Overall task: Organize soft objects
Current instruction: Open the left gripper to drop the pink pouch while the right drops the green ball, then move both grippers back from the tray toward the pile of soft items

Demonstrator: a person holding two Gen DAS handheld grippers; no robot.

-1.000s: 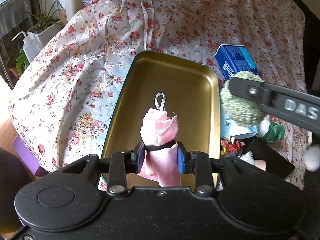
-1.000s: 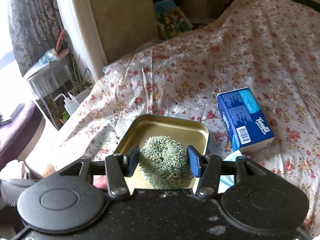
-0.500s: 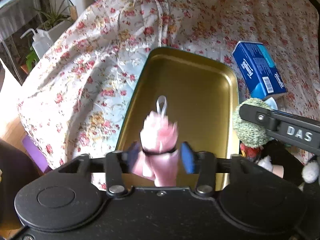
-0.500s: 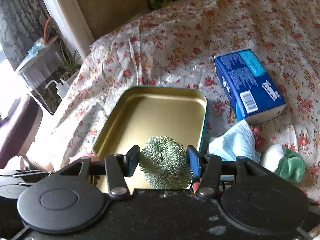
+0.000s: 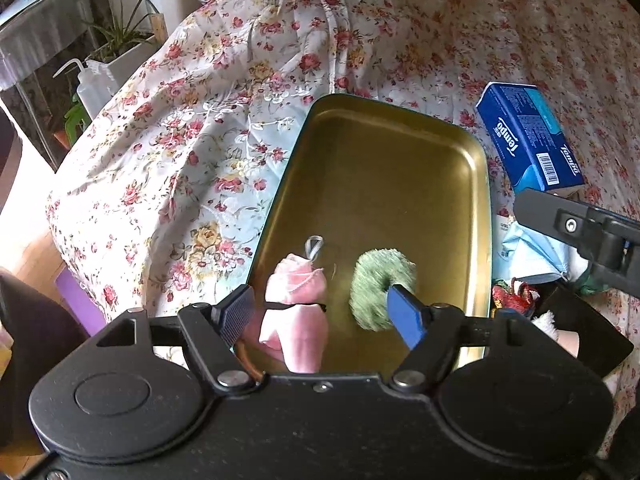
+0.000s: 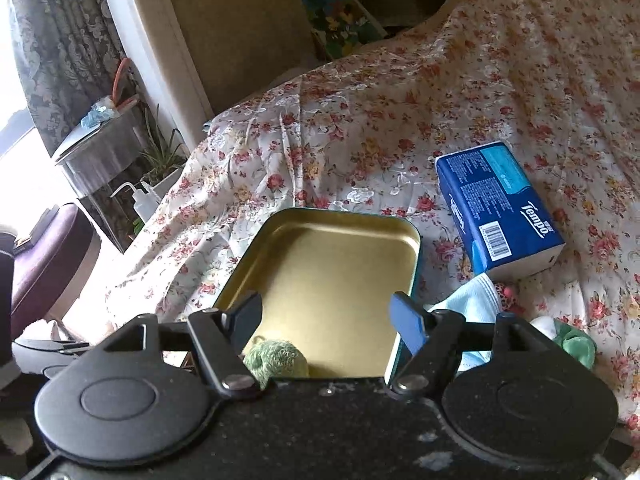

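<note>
Between the left fingers (image 5: 238, 312) lies a satiny pink cloth bundle (image 5: 294, 312) beside a fuzzy green scrunchie (image 5: 374, 280), both in a smooth, dull-gold metal tray (image 5: 400, 184). Beyond, the bedspread (image 5: 200, 140) is sheeny floral cloth; the tissue pack (image 6: 496, 204) is glossy plastic.

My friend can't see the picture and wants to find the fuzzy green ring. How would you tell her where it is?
Find the flowery bedspread, then the shallow gold tin tray lying on it. At the tray's near end sit two soft things side by side: the green scrunchie is the fuzzy ring with a hole in the middle, while its neighbour, the pink cloth bundle, is smooth and tied with a black band.
</note>
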